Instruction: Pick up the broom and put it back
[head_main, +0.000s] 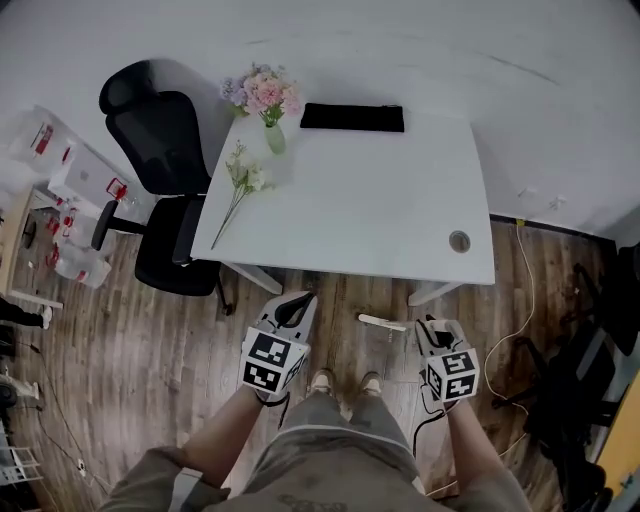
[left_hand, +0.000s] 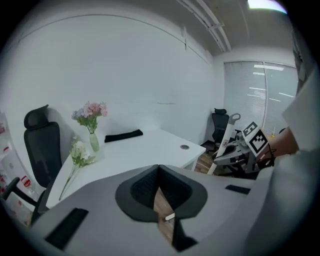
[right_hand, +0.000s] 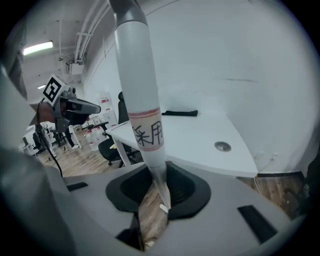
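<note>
Right gripper view shows the right gripper (right_hand: 156, 173) pinching the white broom handle (right_hand: 142, 115), which rises between its jaws; the broom's head is not visible. Beside it, the left gripper (left_hand: 159, 172) has its jaws pressed together on nothing. Ahead, on the white desk (head_main: 370, 210), a small vase (head_main: 274, 138) holds pink flowers (head_main: 265, 92). A loose flower sprig (head_main: 243, 178) lies next to the vase, and a flat black object (head_main: 352, 117) lies at the desk's far edge. A black office chair (head_main: 165, 190) stands at the desk's left. The floor (head_main: 120, 340) is wood planks and the wall (head_main: 400, 40) is white.
</note>
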